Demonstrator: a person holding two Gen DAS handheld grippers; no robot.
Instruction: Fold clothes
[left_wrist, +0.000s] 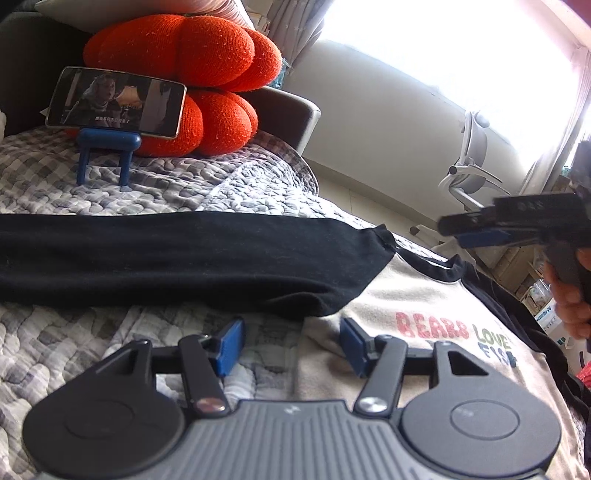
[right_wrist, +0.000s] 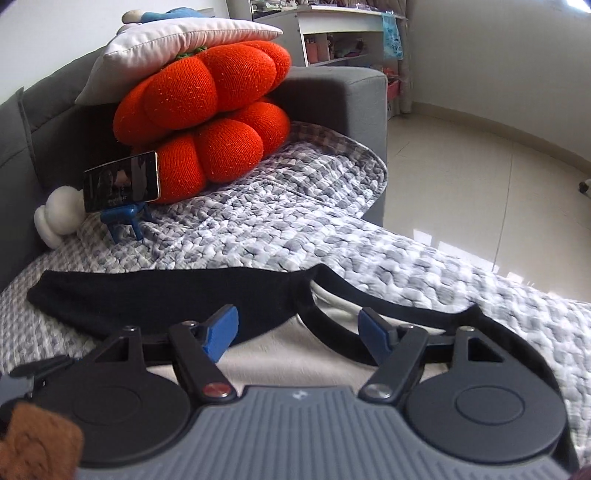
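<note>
Shirt: a cream raglan shirt (left_wrist: 424, 295) with black sleeves and the print "BEARS LOVE FISH" lies flat, chest up, on the grey checked quilt (left_wrist: 177, 184) covering the sofa.
Sleeve: one black sleeve (left_wrist: 166, 258) stretches straight out sideways across the quilt, not yet folded in.
Collar: the black neckband (right_wrist: 388, 310) lies just ahead of the right gripper.
Step in hand: judged as an early stage, the garment spread and no fold made; nothing is gripped.
Left gripper (left_wrist: 291, 345): jaws about half apart, empty, hovering low over the shirt's side edge below the sleeve, angled downward.
Right gripper (right_wrist: 299, 334): jaws well apart, empty, raised above the upper chest near the collar, tilted down; in the left view it hangs in the air at the right with a hand on its handle.
Next move: probably pinch the outstretched sleeve or the shoulder seam and carry it across the chest, which calls for catching the cloth without snagging the quilt.
Background: orange pumpkin cushions (left_wrist: 184, 74) and a phone on a blue stand (left_wrist: 116, 103), well clear.
</note>
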